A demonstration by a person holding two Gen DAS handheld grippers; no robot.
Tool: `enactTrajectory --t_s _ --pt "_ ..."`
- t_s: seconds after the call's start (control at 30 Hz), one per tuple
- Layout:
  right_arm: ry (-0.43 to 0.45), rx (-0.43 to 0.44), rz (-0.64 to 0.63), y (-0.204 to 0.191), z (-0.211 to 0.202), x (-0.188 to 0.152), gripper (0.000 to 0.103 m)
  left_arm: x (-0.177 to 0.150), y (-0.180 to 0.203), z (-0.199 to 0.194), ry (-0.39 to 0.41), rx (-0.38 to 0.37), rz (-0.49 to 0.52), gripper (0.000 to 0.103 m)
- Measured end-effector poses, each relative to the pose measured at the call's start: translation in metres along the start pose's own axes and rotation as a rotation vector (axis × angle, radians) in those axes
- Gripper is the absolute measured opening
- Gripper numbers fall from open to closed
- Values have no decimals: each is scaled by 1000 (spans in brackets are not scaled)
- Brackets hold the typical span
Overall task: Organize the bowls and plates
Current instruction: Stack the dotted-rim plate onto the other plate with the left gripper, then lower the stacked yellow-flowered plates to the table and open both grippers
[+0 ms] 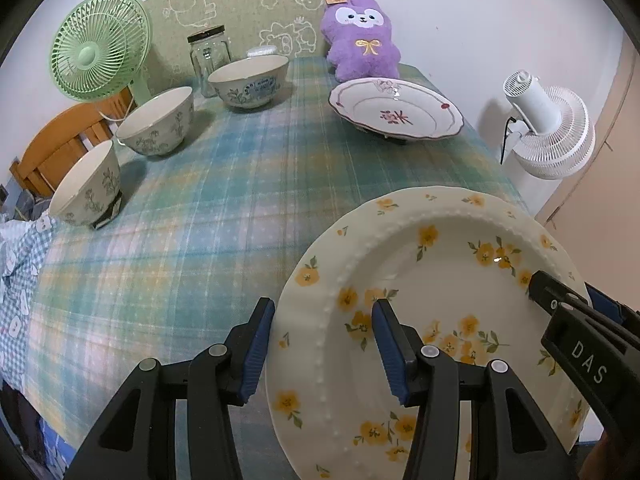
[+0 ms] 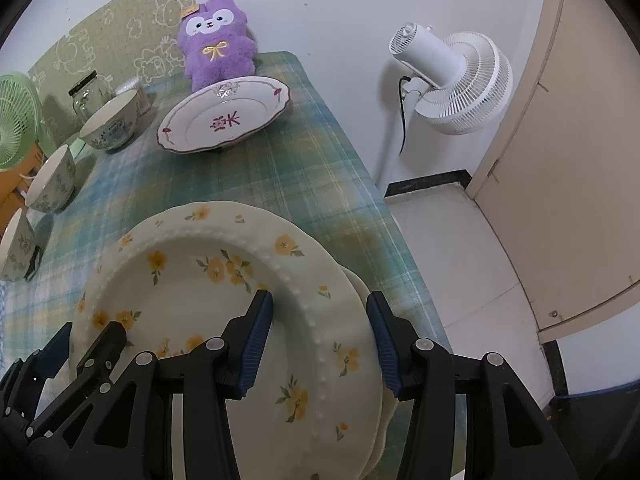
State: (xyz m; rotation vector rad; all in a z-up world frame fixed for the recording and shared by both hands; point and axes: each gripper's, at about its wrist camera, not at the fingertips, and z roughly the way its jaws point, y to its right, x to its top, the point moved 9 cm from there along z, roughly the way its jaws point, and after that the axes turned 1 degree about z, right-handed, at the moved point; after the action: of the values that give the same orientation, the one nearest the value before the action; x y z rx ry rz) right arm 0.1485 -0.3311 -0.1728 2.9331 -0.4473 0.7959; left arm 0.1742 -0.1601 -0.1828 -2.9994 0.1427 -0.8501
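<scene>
straddling the yellow-flowered plate (image 1: 420, 280), both claws gape; bowls (image 1: 156, 120) empty.

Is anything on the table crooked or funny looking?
Yes. The nearest bowl leans over, propped on a small dark block under one side. The red-flowered plate also sits raised on something dark. Nothing looks spilled or broken.

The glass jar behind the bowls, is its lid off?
No, the clear glass jar still wears its dark metal lid on top.
</scene>
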Motion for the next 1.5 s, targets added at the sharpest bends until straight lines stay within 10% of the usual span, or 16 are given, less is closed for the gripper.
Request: enactTrajectory --t_s 1.5 --pt "-12 -1 -33 6 22 -1 60 -10 11 11 6 89 -17 59"
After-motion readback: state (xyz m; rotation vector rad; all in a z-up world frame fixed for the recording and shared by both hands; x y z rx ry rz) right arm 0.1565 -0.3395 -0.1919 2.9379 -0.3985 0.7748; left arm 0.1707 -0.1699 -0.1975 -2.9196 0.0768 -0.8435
